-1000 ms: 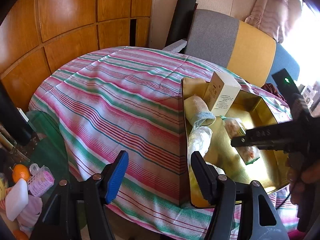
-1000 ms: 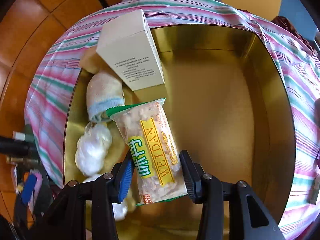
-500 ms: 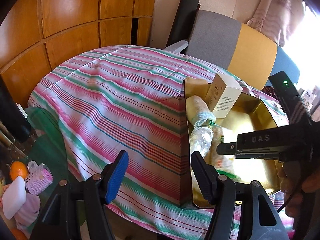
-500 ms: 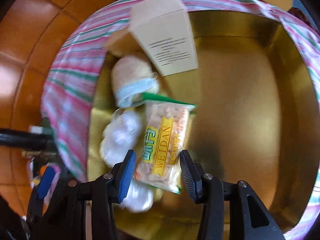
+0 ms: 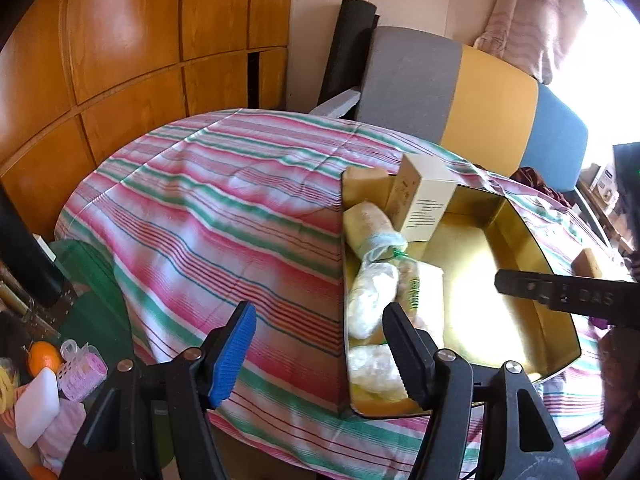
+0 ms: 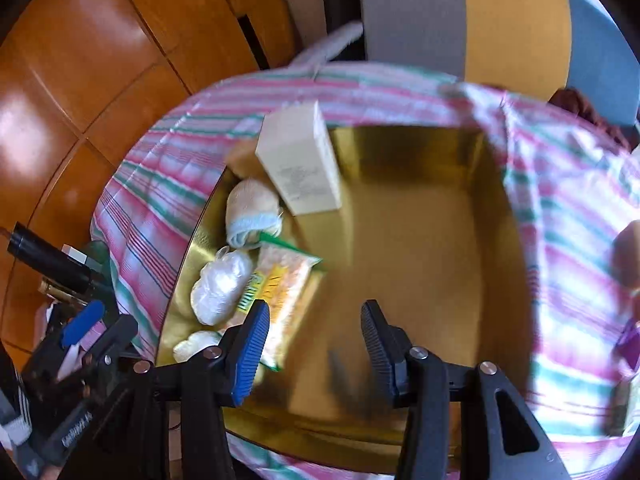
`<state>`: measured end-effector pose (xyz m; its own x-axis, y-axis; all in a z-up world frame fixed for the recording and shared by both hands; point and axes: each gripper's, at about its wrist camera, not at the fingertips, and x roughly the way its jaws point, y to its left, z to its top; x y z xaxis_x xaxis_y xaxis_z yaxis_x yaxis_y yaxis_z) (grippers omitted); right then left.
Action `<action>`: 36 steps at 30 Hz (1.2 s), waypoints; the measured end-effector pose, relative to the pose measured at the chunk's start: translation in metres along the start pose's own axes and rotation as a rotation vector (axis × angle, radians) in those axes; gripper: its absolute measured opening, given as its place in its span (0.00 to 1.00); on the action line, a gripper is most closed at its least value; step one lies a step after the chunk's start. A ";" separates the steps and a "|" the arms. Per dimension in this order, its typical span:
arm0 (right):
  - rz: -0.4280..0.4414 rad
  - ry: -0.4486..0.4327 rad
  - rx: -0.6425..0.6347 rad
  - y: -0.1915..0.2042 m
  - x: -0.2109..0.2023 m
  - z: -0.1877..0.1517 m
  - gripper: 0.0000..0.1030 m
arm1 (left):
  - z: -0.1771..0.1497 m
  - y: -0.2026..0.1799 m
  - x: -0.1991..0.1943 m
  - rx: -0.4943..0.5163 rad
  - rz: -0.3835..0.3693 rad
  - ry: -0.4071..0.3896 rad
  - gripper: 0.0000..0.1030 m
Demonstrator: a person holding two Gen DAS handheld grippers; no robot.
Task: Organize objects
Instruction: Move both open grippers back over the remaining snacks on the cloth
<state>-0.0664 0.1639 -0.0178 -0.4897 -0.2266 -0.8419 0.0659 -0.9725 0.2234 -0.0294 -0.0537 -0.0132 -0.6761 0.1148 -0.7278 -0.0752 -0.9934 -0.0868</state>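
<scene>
Two claws, both spread wide and gripping nothing. Right claw [image 6: 314, 346] above the gold tin [image 6: 496, 184], with the snack packet [image 6: 282, 288] at its 10 o'clock, lying flat on the tin floor. Beside the packet, toward 9 o'clock, a white plastic bundle [image 6: 220, 286]; at 12 o'clock a rolled sock [image 6: 250, 212] and a leaning cream box [image 6: 300, 168]. Left claw [image 5: 320, 350] over the striped desk [image 5: 208, 208], the tin's near wall between its fingers.
</scene>
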 end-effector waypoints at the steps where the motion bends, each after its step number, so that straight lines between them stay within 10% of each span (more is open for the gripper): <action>1: -0.008 -0.015 -0.004 -0.005 -0.007 -0.003 0.47 | 0.000 -0.002 -0.001 0.006 -0.002 -0.001 0.65; 36: -0.493 -0.223 0.452 -0.322 -0.151 -0.069 0.52 | 0.025 -0.198 -0.005 0.384 -0.244 -0.008 0.77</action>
<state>0.0460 0.5075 0.0037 -0.5391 0.2985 -0.7875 -0.5535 -0.8304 0.0641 -0.0292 0.1424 0.0245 -0.6105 0.3471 -0.7119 -0.4981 -0.8671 0.0044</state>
